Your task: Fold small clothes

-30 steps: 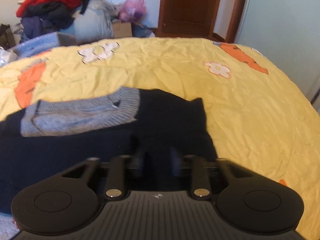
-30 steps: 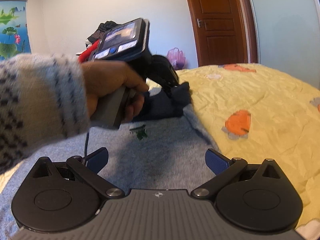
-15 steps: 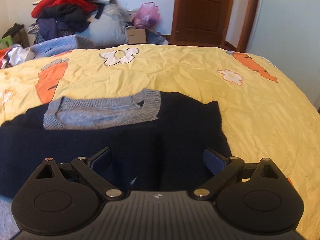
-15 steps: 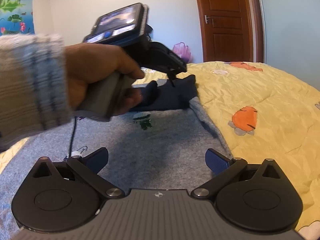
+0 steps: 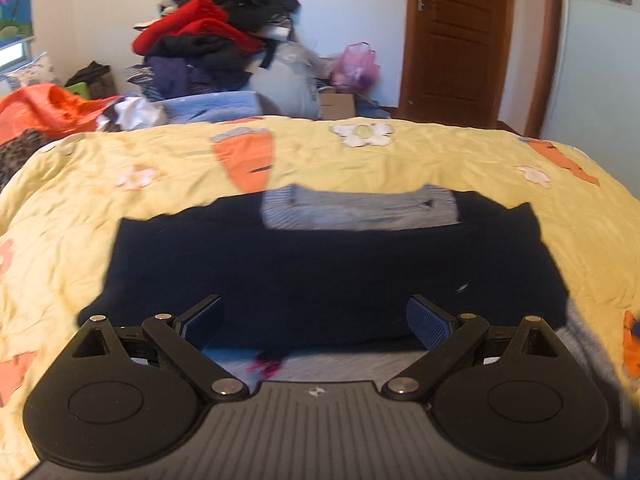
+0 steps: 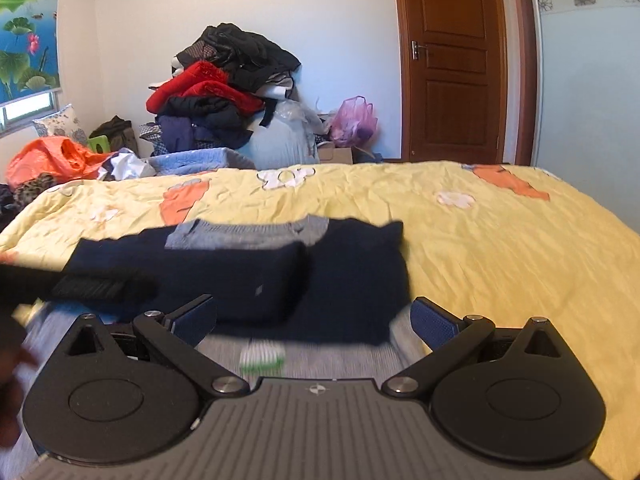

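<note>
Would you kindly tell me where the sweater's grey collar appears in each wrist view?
Left wrist: grey collar sits just right of centre, at the navy sweater's far edge.
Right wrist: grey collar sits left of centre.
Shared landmark: the wooden door, upper right.

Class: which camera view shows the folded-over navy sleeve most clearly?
The right wrist view: the sleeve lies as a distinct raised band across the sweater. In the left wrist view the sweater reads as one dark, blurred mass, so no sleeve edge can be told.
</note>
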Demonstrator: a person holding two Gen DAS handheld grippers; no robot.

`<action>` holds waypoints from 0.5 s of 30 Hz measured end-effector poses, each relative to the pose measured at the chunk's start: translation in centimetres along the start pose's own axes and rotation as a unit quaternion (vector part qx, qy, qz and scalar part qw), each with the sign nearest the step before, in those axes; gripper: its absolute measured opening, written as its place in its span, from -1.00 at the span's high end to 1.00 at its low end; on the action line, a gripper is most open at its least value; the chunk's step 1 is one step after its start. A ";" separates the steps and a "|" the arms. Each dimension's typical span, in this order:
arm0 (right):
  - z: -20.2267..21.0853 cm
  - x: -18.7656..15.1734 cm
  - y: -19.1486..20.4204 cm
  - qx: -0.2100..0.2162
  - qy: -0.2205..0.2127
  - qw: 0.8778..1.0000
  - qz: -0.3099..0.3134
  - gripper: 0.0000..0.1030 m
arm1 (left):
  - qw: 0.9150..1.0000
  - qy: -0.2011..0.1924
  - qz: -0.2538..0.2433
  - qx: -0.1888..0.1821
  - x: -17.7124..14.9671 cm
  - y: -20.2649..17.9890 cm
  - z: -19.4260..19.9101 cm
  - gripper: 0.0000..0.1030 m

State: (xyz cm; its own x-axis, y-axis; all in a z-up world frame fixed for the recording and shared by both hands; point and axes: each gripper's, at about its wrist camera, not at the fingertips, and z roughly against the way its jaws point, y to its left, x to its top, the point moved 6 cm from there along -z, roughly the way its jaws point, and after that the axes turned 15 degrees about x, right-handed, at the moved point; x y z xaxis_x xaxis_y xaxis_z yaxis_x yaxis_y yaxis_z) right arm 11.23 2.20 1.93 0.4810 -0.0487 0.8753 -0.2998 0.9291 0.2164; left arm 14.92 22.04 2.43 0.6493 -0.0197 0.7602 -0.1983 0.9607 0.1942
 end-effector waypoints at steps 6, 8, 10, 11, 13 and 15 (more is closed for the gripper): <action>-1.8 0.6 0.0 -0.004 0.011 1.000 0.006 -1.00 | 1.000 -0.010 -0.012 0.002 -1.0 1.7 0.7 -0.91; -1.8 0.5 0.1 -0.004 0.009 1.000 0.009 -1.00 | 1.000 -0.008 -0.009 0.001 -1.2 2.1 0.6 -0.91; -1.9 0.1 0.2 -0.002 0.014 1.000 0.016 -1.00 | 1.000 -0.008 -0.008 0.001 -1.4 2.3 0.5 -0.91; -1.9 -0.1 0.3 -0.005 0.016 1.000 0.021 -1.00 | 1.000 -0.007 -0.008 0.001 -1.4 2.3 0.4 -0.91; -1.9 -0.4 0.6 -0.006 0.016 0.999 0.028 -1.00 | 1.000 -0.006 -0.009 0.001 -1.5 2.2 0.2 -0.91; -1.7 -0.7 0.8 -0.004 0.016 0.999 0.031 -1.00 | 1.000 -0.006 -0.009 -0.002 -1.7 2.2 0.2 -0.91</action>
State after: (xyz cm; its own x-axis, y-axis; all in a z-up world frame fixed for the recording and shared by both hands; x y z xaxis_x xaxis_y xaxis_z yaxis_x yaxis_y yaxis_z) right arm 12.05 3.56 0.76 0.4879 0.0207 0.8726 -0.3232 0.9330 0.1585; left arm 13.22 24.14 1.67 0.6443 -0.0395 0.7637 -0.1847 0.9611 0.2055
